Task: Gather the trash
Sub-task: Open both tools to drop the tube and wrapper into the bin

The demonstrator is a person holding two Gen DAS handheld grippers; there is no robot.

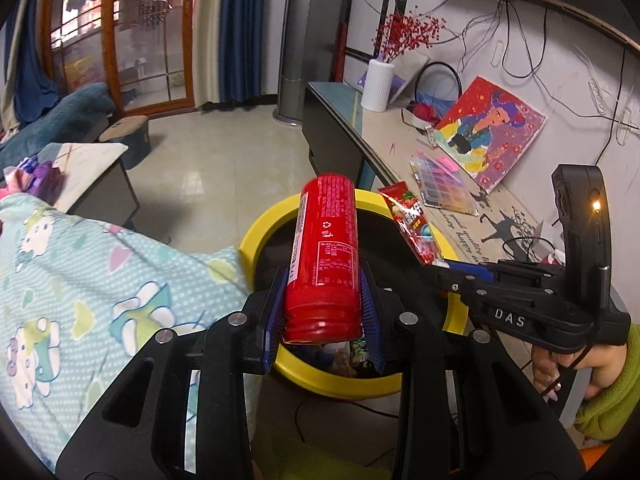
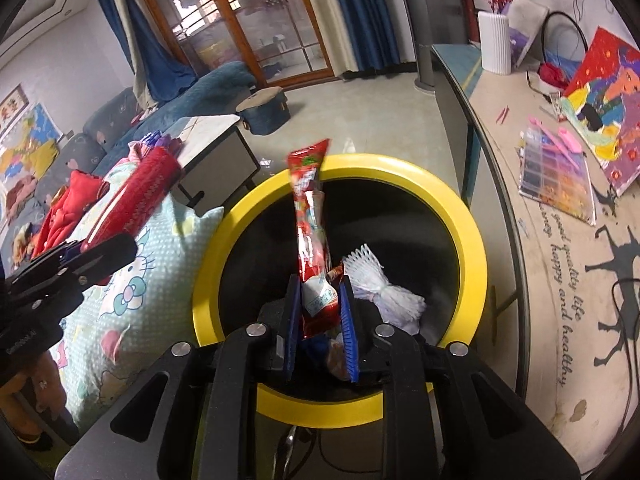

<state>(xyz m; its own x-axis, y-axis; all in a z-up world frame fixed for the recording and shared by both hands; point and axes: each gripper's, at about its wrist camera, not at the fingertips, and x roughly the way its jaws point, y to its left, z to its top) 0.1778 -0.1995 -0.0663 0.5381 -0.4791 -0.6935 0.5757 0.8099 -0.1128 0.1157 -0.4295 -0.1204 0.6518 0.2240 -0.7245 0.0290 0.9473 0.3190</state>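
You are at the drop-off step. Your left tongs (image 1: 323,312) pinch the red bottle (image 1: 325,256) above the yellow-rimmed bin (image 2: 472,240), which stands on the floor beside the table (image 2: 560,300). Your right tongs (image 2: 320,320) hold the red snack wrapper (image 2: 310,216) over the bin's mouth, though the grip looks loose. Next, spread both tongs and let each piece fall inside the rim.

The red bottle (image 2: 132,196) is motion-blurred; litter deep in the yellow-rimmed bin (image 2: 472,248) is indistinct.
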